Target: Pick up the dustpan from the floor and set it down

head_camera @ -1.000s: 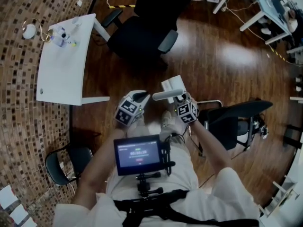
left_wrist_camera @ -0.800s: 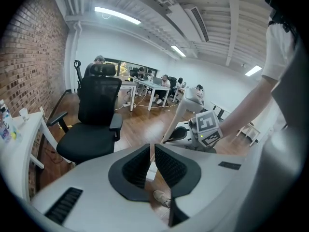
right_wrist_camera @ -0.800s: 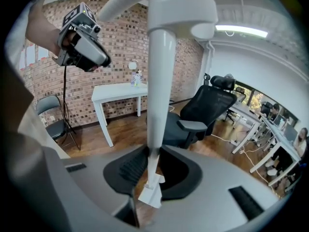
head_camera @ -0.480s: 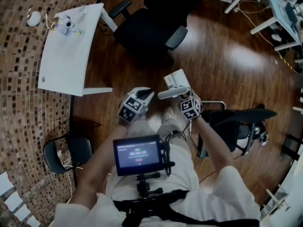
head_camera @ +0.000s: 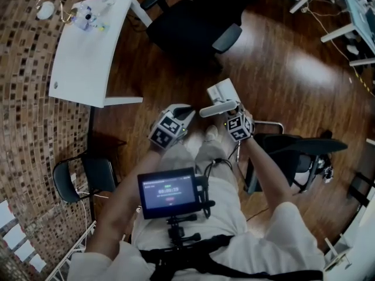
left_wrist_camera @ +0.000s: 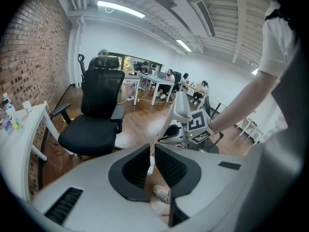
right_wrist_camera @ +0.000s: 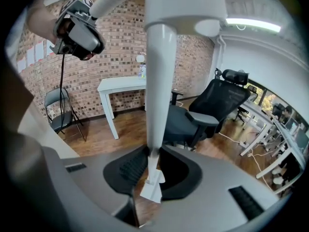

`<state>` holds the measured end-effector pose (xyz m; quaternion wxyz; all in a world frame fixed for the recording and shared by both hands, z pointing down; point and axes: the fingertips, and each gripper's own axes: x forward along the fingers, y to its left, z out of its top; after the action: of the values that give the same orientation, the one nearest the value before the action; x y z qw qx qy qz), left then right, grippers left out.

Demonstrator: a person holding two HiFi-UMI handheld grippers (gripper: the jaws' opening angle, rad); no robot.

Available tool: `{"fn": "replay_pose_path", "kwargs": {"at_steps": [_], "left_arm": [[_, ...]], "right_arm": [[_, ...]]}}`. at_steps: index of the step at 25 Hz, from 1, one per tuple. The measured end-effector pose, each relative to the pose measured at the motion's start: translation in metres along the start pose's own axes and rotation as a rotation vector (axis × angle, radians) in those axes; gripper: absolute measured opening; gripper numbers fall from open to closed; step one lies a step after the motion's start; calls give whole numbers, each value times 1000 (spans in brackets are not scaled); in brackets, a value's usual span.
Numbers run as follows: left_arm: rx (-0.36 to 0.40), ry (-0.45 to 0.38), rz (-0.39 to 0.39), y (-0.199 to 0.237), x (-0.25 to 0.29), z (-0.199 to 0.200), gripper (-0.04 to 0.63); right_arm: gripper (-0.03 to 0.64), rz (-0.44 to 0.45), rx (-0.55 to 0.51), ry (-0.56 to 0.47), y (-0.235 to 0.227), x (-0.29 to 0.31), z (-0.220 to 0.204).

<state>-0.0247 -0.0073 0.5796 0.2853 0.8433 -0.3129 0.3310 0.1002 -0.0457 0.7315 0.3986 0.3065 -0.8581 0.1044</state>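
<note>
Though overhead hides the grip, right hand-held gripper [right_wrist_camera: 153, 162] clamps dustpan [right_wrist_camera: 159, 91].

I see a white table [head_camera: 88, 57] at ten o'clock, a black office chair [head_camera: 187, 34] at twelve, a folding chair [head_camera: 88, 177] at eight.

No legible txt. Monitor [head_camera: 169, 193] below left tool [head_camera: 187, 113]: timer-like digits, too blurry to read. Tool cubes: marker patterns only.

You wear a white short-sleeved shirt [head_camera: 281, 239] and pale trousers [head_camera: 225, 201], with a black harness [head_camera: 176, 256] carrying a lit monitor [head_camera: 169, 193]. Your left gripper [left_wrist_camera: 150, 161] and right gripper [right_wrist_camera: 153, 170] are grey, each with a black-and-white marker cube [head_camera: 167, 131].
</note>
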Motion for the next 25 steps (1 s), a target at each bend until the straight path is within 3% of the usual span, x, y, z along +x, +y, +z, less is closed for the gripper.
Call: {"fn": "replay_pose_path", "kwargs": {"at_steps": [25], "left_arm": [[-19,76,-3,6,24,-33,25]], "right_arm": [[94,62,-38,80,7,63,-54]]}}
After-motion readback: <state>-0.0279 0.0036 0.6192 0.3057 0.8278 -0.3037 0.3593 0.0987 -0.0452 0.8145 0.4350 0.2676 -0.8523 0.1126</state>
